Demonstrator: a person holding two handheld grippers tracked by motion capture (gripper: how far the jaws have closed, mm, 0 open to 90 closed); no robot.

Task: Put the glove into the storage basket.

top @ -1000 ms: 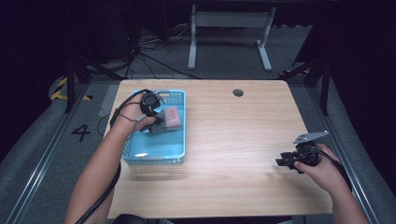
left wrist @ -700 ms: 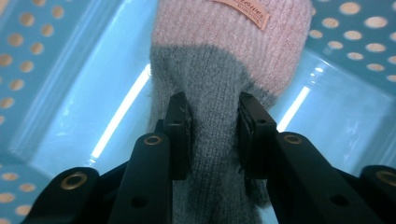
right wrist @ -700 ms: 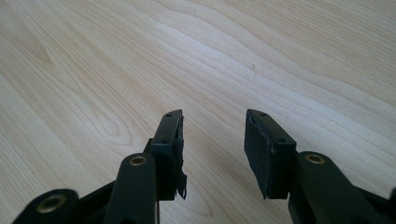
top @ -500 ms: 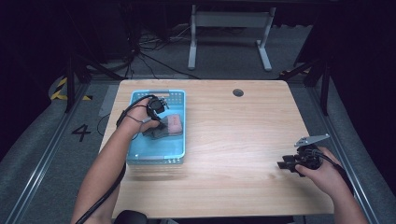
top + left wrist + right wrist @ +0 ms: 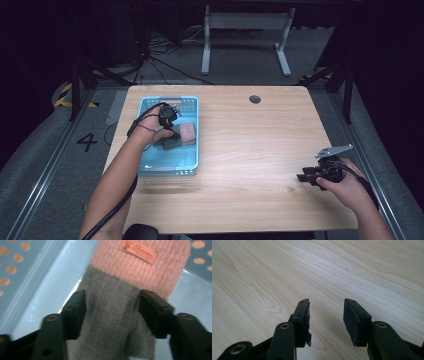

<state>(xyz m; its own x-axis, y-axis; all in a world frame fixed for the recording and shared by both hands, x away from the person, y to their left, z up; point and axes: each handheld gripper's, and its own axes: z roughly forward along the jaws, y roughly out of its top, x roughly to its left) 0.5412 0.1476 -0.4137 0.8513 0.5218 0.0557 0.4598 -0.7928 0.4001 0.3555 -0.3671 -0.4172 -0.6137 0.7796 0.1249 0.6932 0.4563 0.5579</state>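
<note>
Your left claw (image 5: 111, 312) is down inside the blue basket (image 5: 150, 167) at the tabletop's (image 5: 250, 150) left side, its jaws spread on either side of the grey part of a grey-and-pink knitted sock (image 5: 125, 302) that lies on the basket floor; whether they press the fabric is unclear. Your right claw (image 5: 325, 320) hangs released over bare wood near the right edge, well apart from the basket.

Grey-and-pink knitted sock (image 5: 117, 315) lies in blue basket (image 5: 192, 150).
</note>
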